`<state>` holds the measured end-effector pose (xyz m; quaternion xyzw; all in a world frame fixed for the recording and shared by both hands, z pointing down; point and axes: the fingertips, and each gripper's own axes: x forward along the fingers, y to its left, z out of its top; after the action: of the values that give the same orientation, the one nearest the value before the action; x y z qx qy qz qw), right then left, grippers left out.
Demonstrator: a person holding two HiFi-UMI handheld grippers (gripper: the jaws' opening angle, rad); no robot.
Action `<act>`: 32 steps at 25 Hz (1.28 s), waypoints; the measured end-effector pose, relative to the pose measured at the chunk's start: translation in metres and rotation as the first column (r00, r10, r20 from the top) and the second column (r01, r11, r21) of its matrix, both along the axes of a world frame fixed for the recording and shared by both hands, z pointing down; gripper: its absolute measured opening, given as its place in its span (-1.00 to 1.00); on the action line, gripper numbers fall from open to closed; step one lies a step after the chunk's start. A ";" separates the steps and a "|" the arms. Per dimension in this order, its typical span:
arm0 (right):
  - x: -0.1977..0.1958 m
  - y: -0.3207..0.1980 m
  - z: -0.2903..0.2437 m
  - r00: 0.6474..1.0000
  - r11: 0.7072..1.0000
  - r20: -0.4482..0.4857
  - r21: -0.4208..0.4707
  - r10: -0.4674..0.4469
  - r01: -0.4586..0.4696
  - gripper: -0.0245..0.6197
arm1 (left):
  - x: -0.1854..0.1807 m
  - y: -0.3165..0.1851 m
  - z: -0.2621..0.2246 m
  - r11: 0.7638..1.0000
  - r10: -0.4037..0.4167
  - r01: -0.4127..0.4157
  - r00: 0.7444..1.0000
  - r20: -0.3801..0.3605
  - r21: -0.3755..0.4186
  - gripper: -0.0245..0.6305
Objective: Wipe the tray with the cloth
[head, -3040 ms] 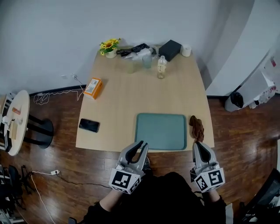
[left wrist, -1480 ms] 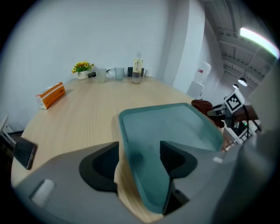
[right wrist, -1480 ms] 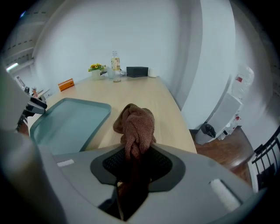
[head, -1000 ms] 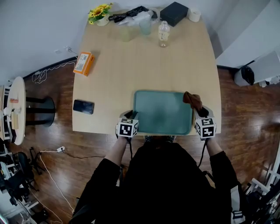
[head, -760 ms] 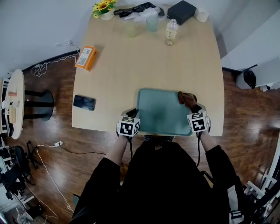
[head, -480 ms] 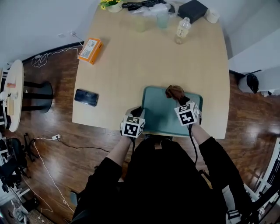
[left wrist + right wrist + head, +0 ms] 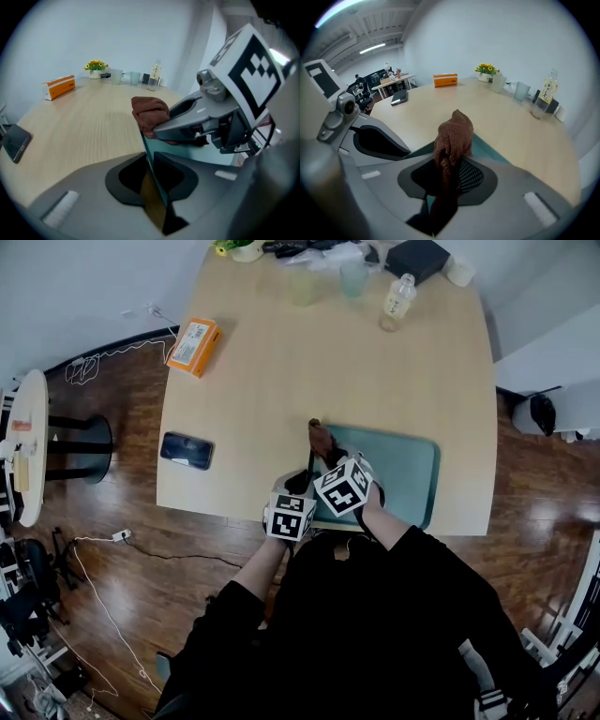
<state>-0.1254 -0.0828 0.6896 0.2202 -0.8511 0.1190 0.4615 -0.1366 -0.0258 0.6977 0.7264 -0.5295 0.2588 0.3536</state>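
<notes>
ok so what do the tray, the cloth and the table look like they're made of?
The tray looks like plastic: even teal colour, smooth matte face, thin moulded rim. The cloth is brown fabric, probably knitted or terry, going by its ribbed texture and limp folds. The table is pale wood or wood-look laminate, matte, with faint straight grain; I can't tell which.

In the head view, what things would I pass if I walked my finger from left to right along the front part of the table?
phone → cloth → tray
</notes>
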 end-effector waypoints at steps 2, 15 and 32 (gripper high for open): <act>0.003 0.007 -0.004 1.000 1.000 0.004 -0.010 -0.015 0.015 -0.60 | -0.001 0.000 0.000 1.000 0.000 0.000 1.000 0.011 0.008 -0.82; 0.267 -0.029 0.001 0.877 0.885 -0.122 0.039 0.465 -0.464 -0.60 | -0.002 0.003 0.001 0.999 -0.014 0.013 0.999 0.043 0.032 -0.82; 0.026 0.047 -0.007 1.000 0.998 0.000 -0.055 0.003 -0.003 -0.60 | 0.001 -0.002 -0.001 1.000 -0.001 0.000 1.000 0.028 0.028 -0.82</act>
<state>-0.0998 -0.0355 0.6827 0.2087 -0.8472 0.1433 0.4671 -0.1353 -0.0274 0.6967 0.7275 -0.5381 0.2614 0.3360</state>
